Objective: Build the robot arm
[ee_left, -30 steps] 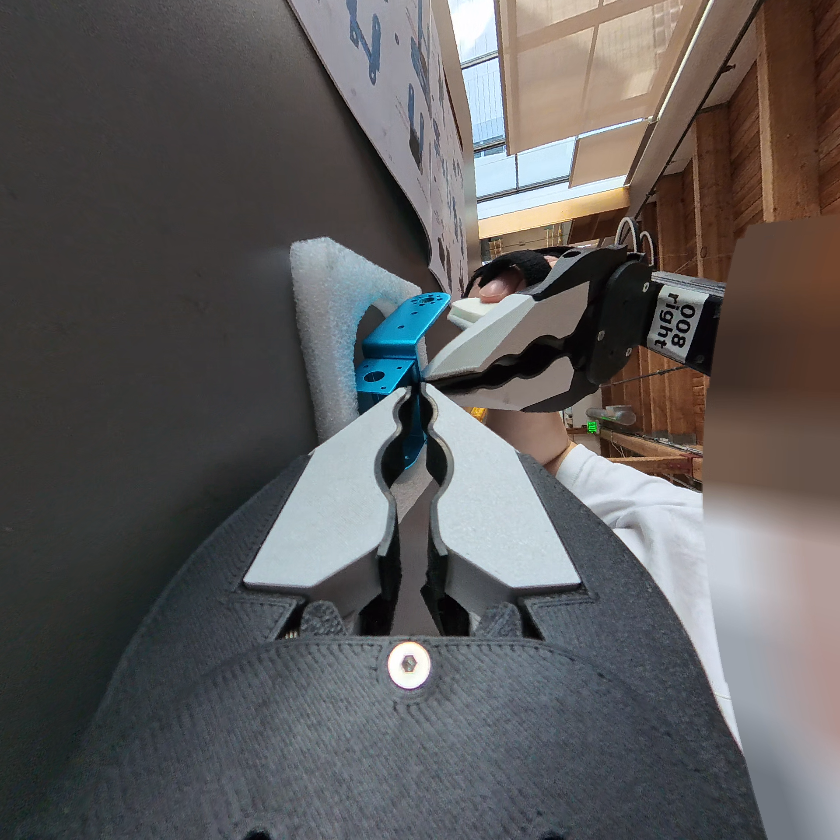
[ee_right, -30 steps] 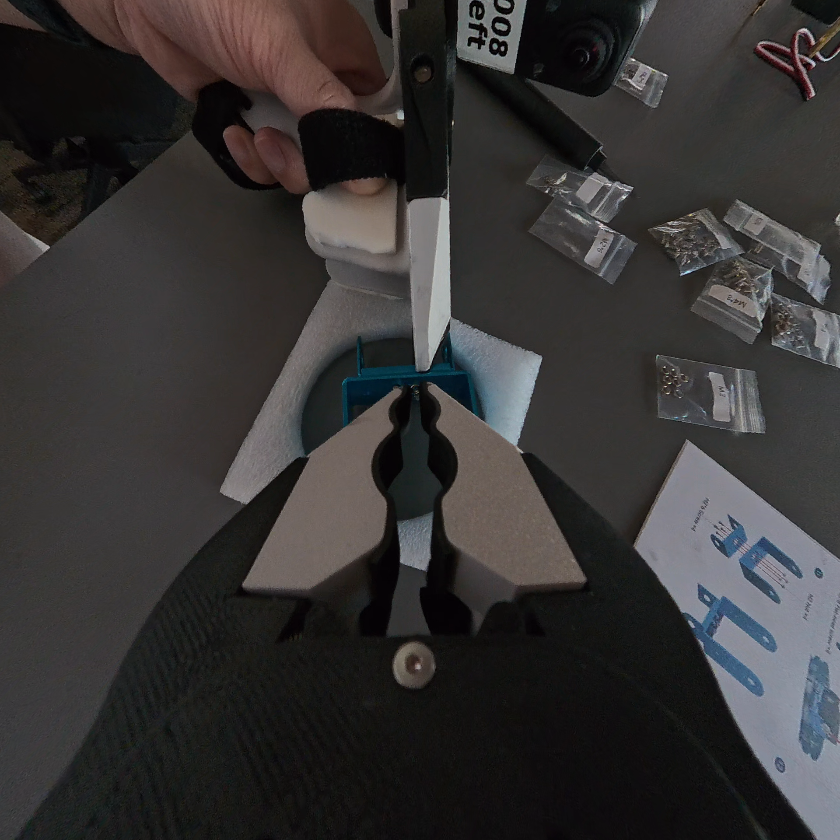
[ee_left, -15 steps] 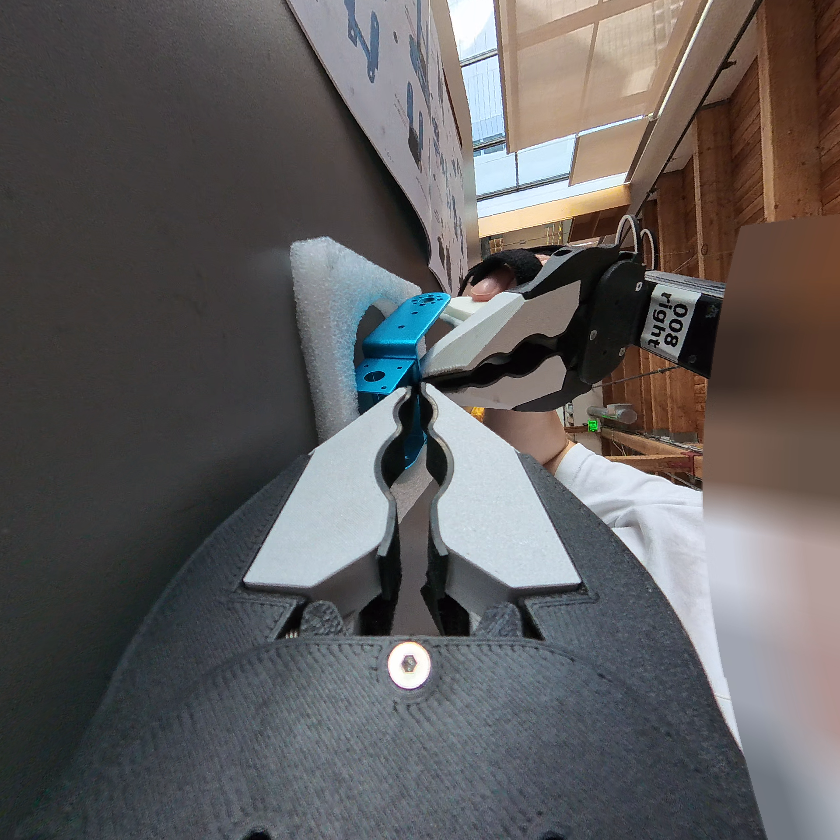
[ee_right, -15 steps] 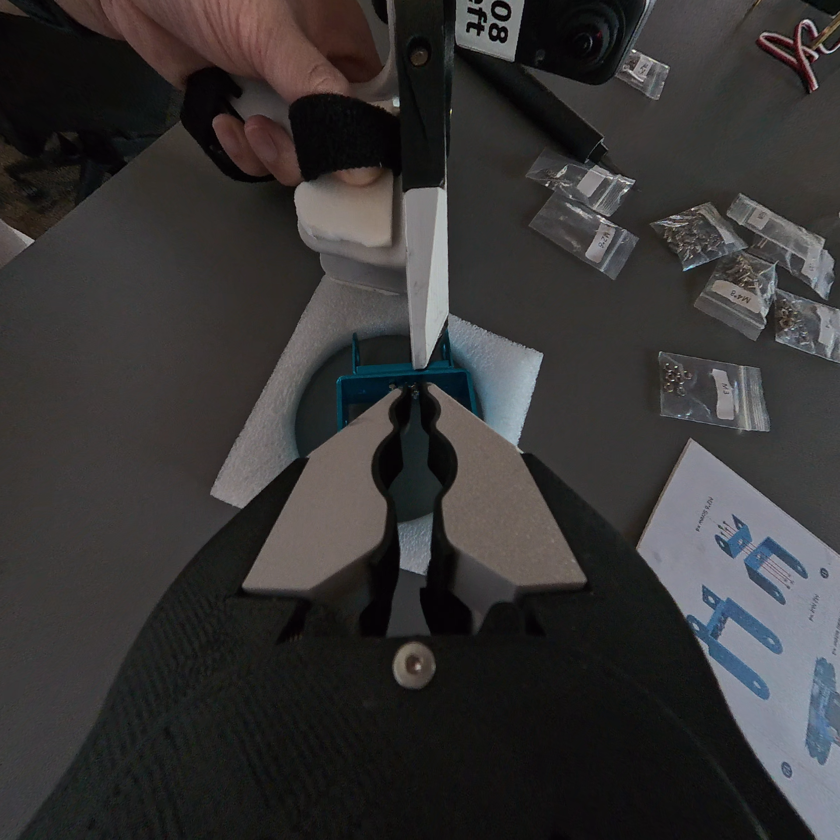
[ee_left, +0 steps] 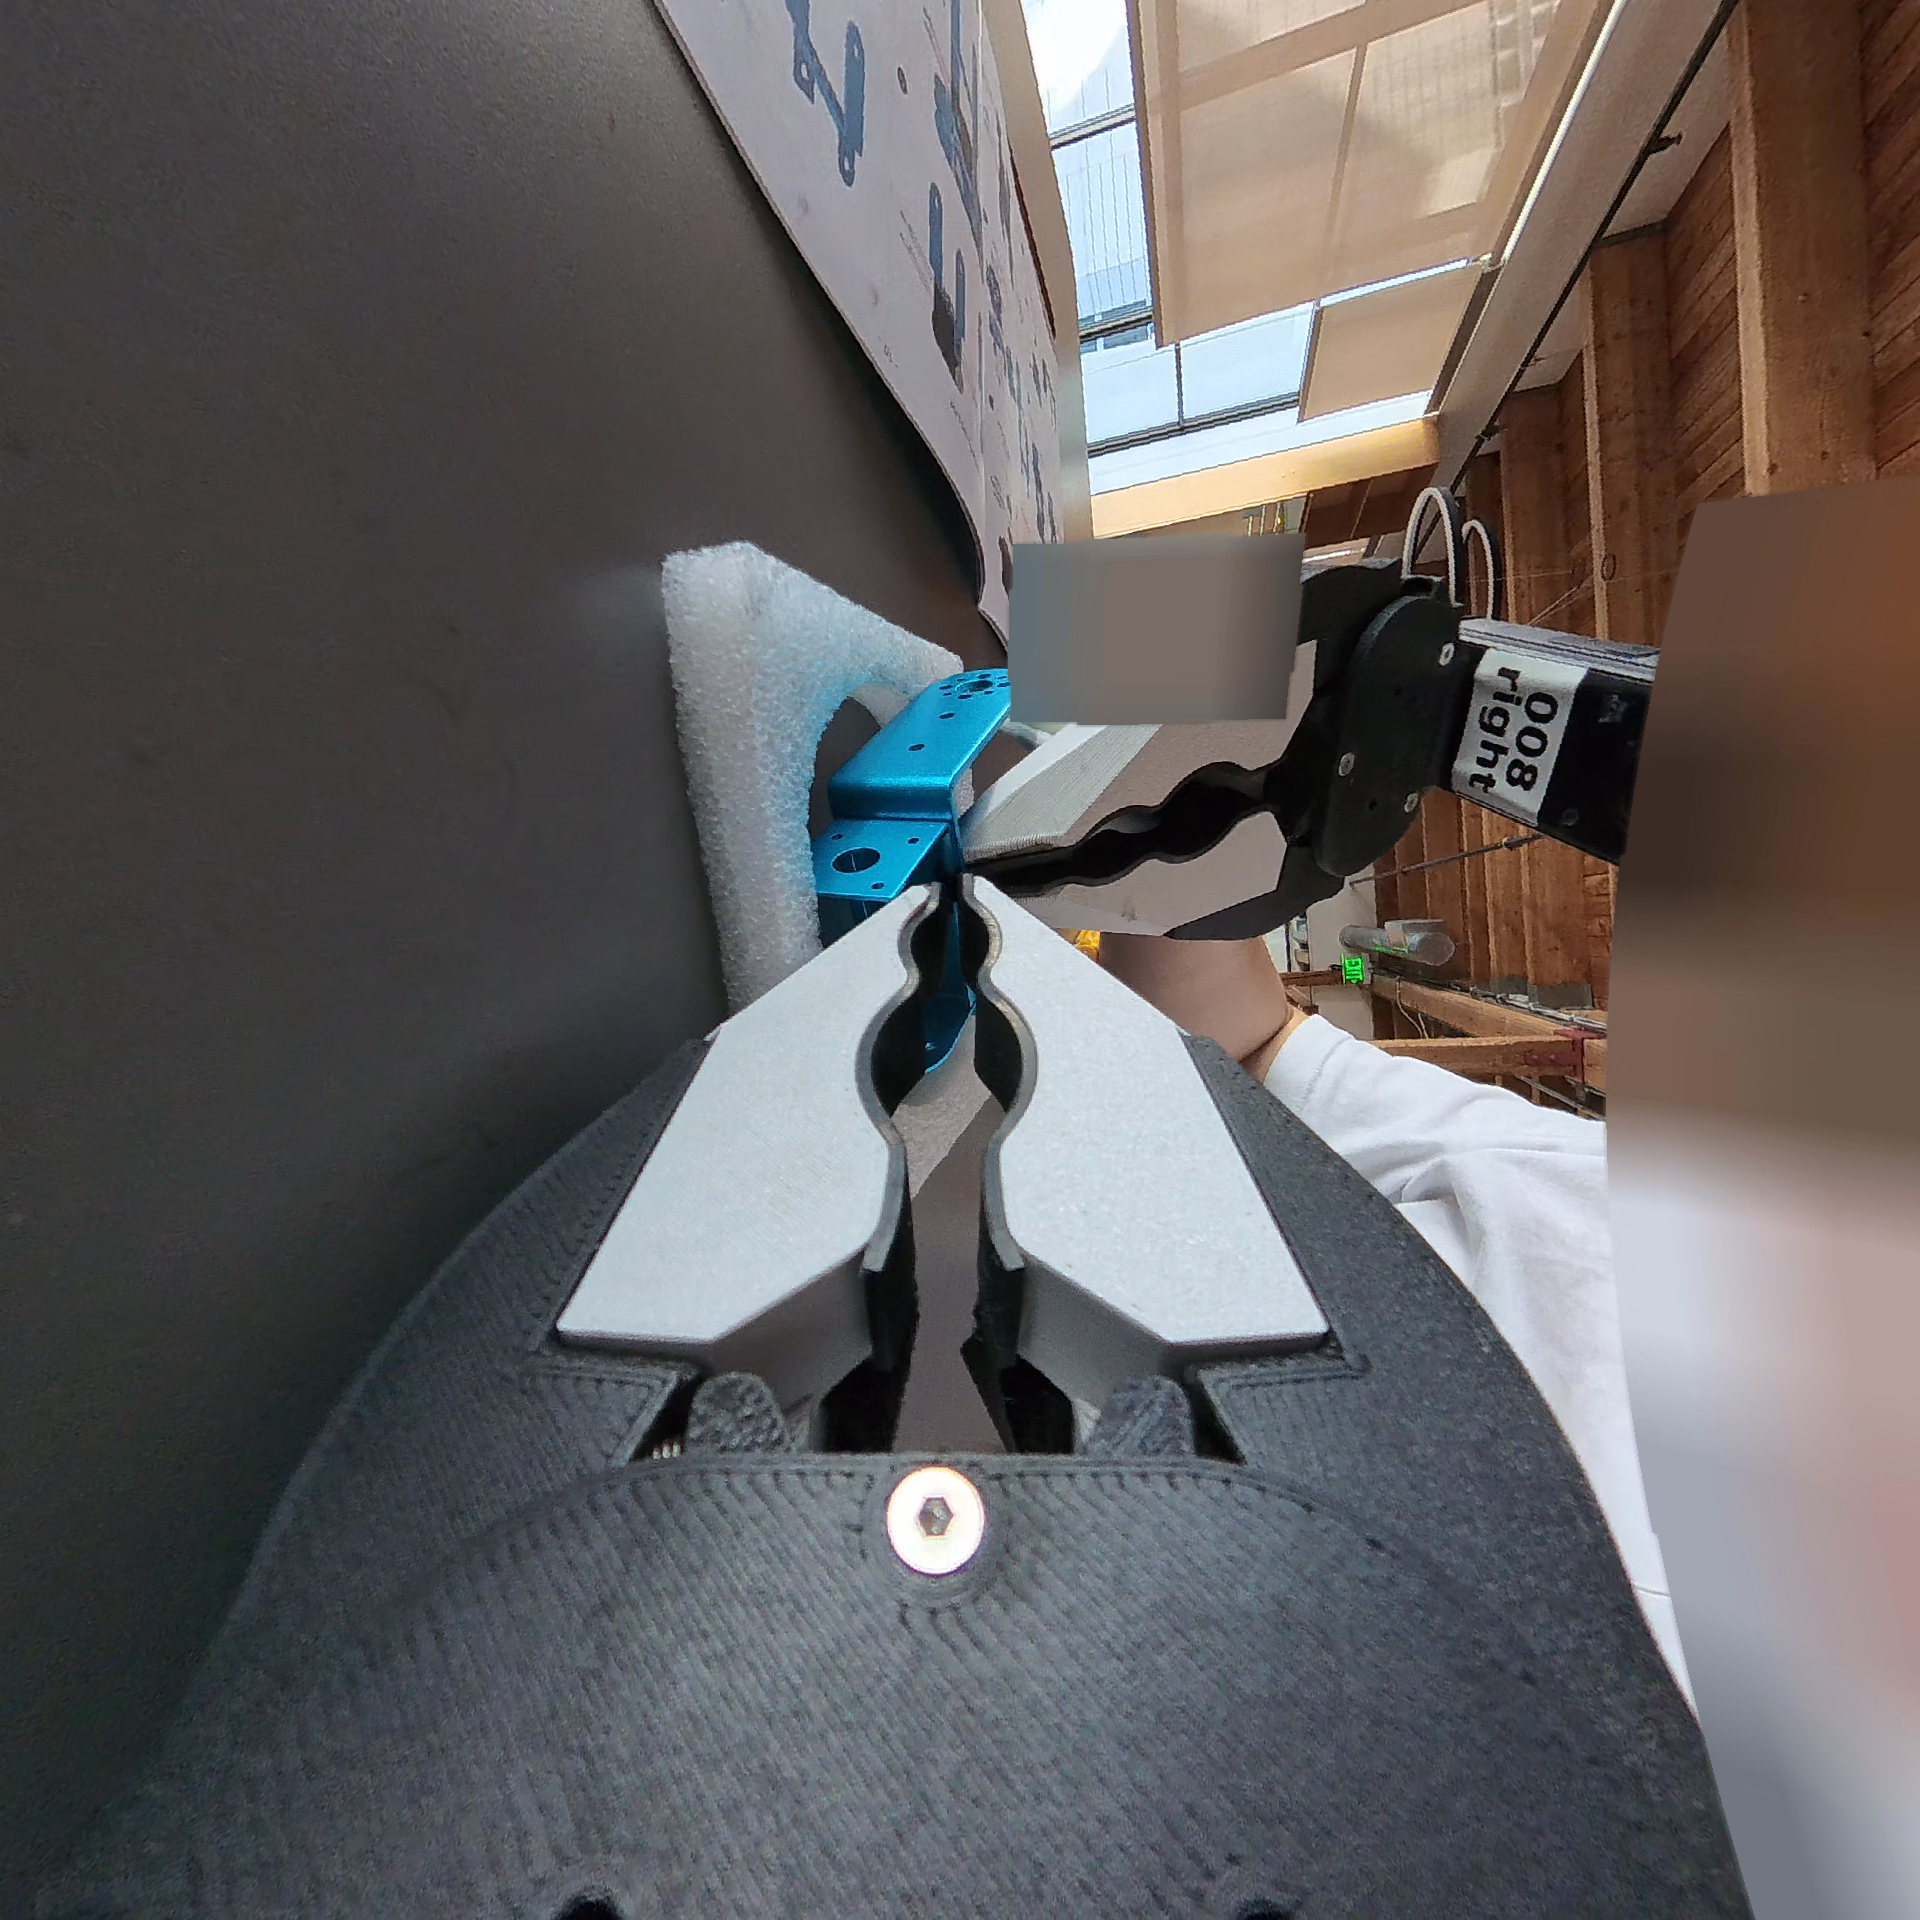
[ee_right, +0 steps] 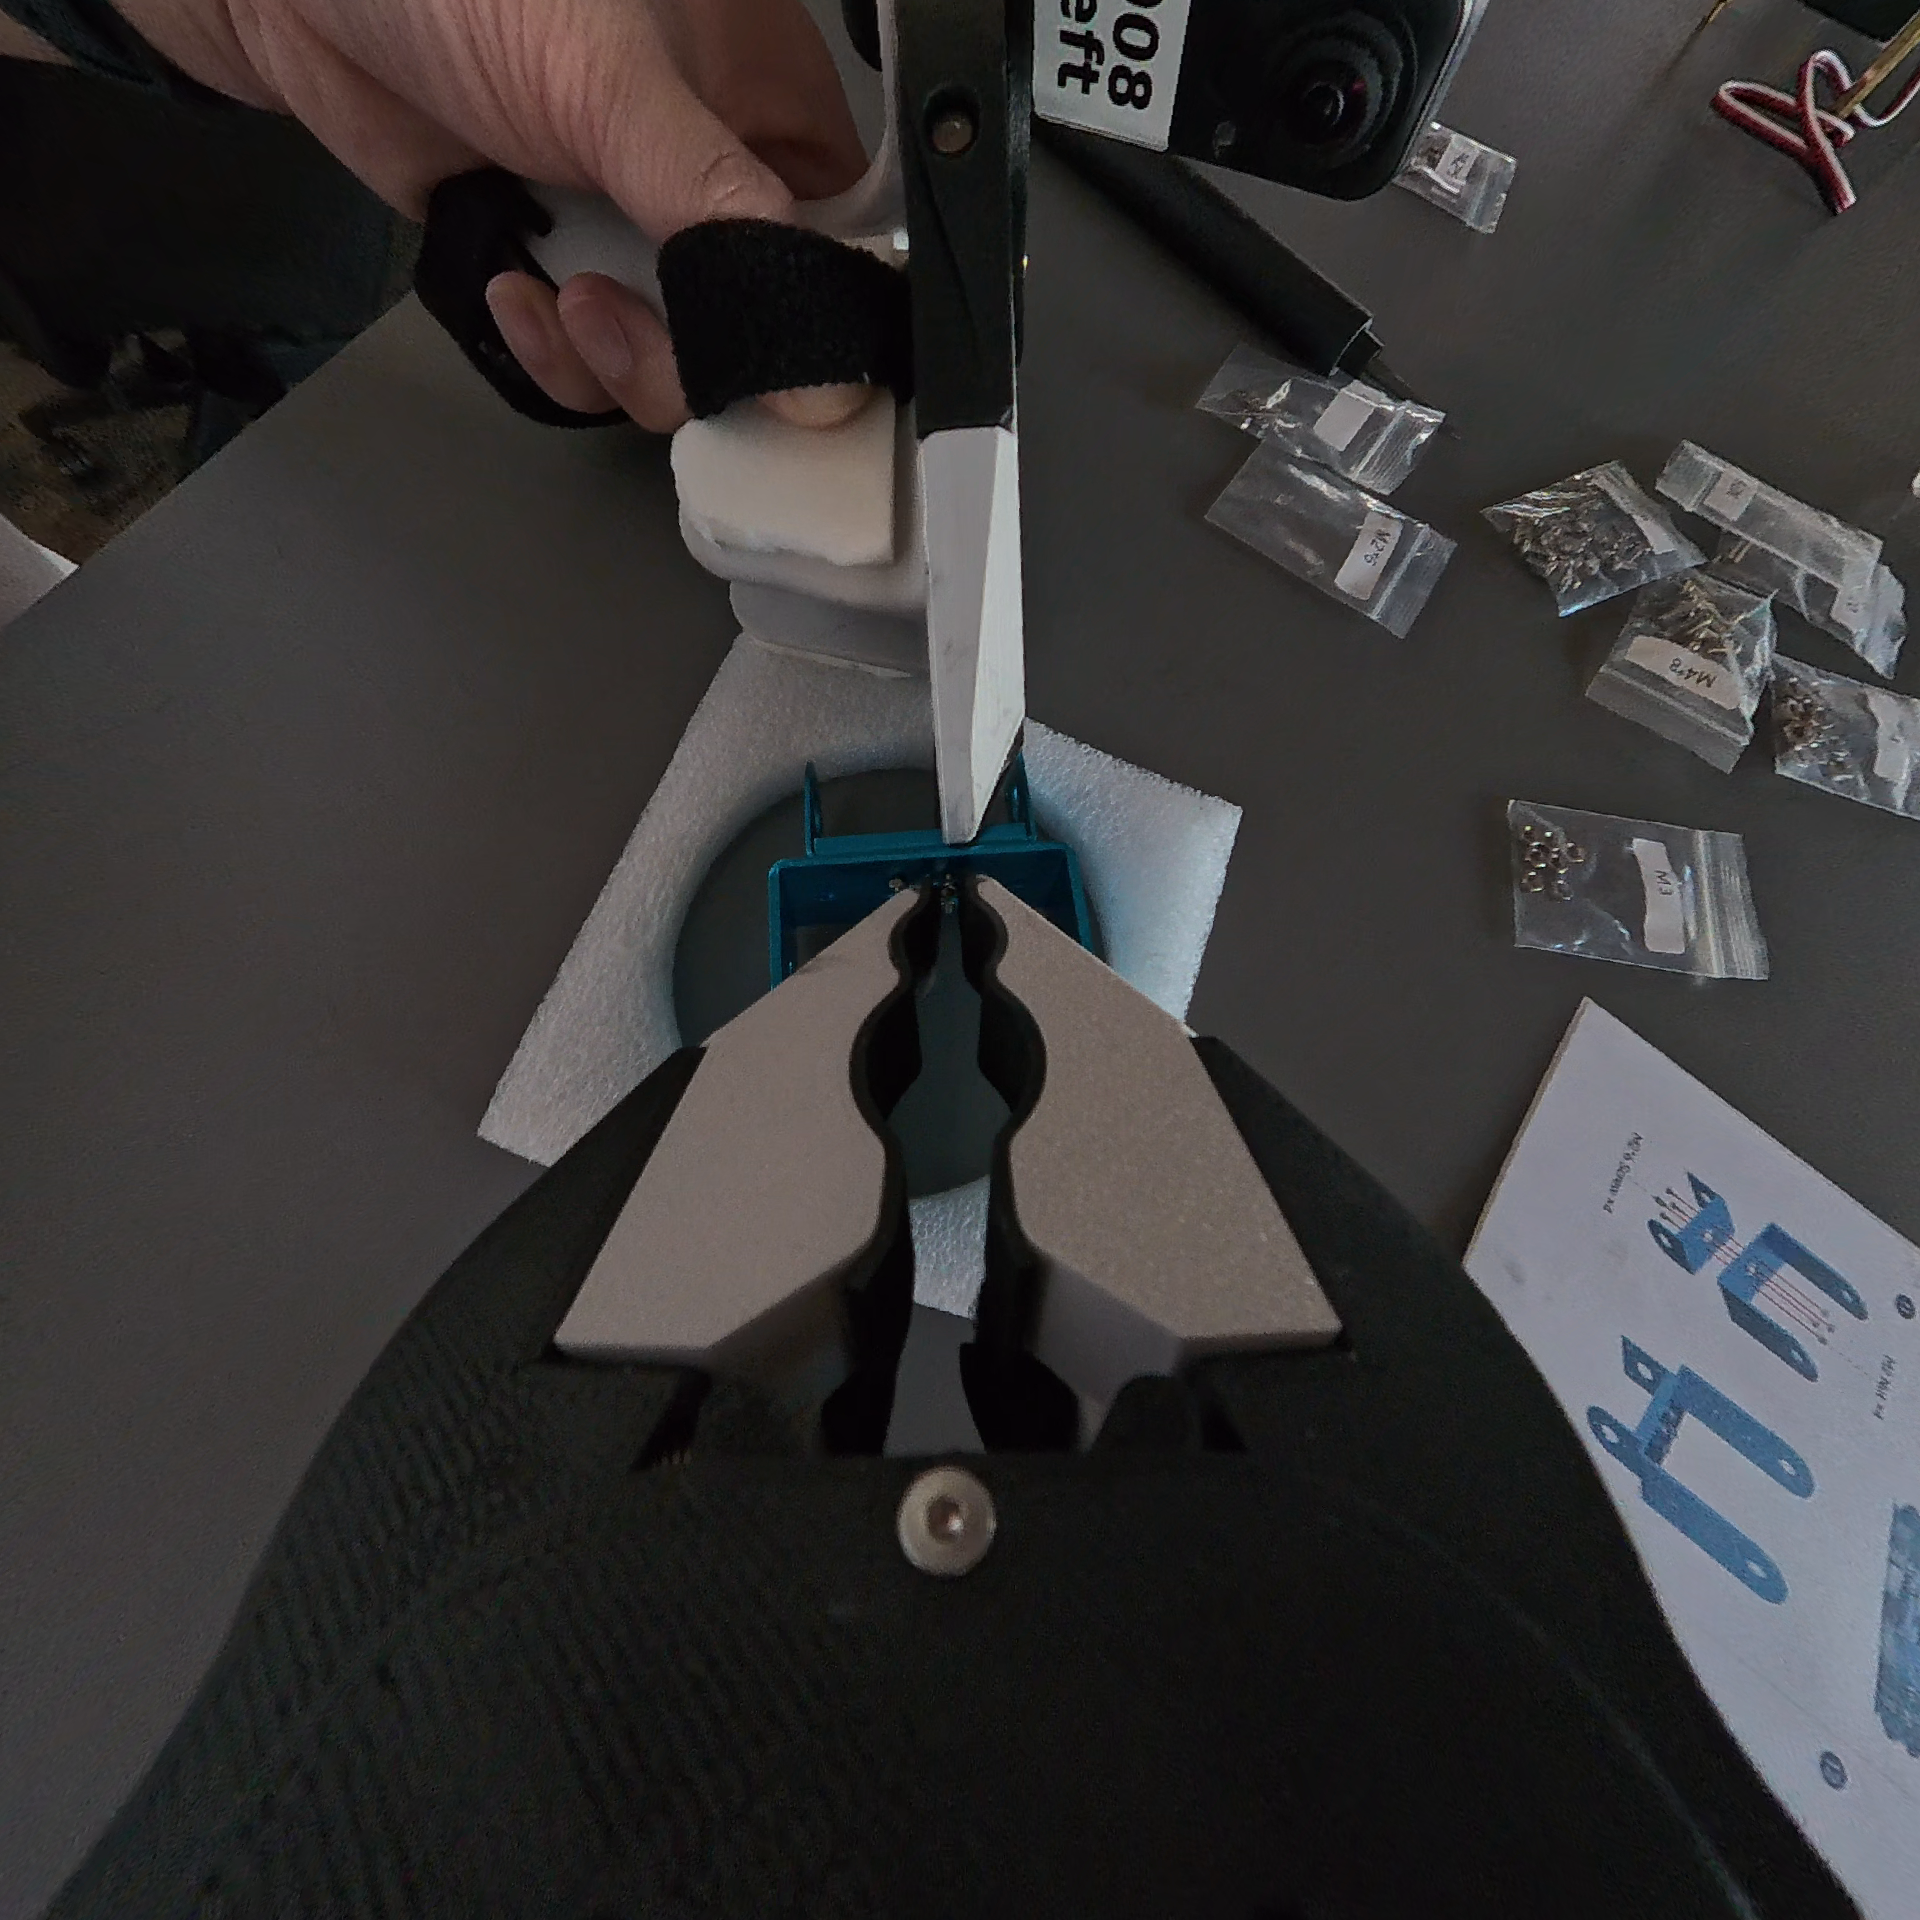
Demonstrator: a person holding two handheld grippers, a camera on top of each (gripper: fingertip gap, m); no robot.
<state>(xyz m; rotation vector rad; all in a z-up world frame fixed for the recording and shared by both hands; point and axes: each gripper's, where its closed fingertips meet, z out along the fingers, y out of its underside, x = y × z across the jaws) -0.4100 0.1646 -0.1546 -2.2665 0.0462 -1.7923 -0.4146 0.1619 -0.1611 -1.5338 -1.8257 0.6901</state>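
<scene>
A blue metal bracket (ee_left: pixel 904 769) stands in the round hole of a white foam block (ee_left: pixel 748 727) on the dark grey table. My left gripper (ee_left: pixel 951 883) is shut on the bracket's edge. In the right wrist view the bracket (ee_right: pixel 831 883) and foam (ee_right: pixel 644 935) sit just ahead of my right gripper (ee_right: pixel 945 883). Its tips are shut on a small metal fastener (ee_right: pixel 943 891) held against the bracket's top. The left gripper's white finger (ee_right: pixel 971 675) comes down onto the same spot. The right gripper also shows in the left wrist view (ee_left: pixel 982 847).
Several small clear bags of screws (ee_right: pixel 1642 888) lie at the right of the table (ee_right: pixel 312 831). A printed instruction sheet (ee_right: pixel 1714 1403) lies at the lower right. A black tool (ee_right: pixel 1247 270) and a red-white cable (ee_right: pixel 1808 114) lie at the back. A hand (ee_right: pixel 623 135) holds the left gripper. The tips of both grippers are at nearly the same place.
The right gripper has tilted and shifted slightly at the bracket. Both stay shut at the same spot and the bracket has not visibly moved.
</scene>
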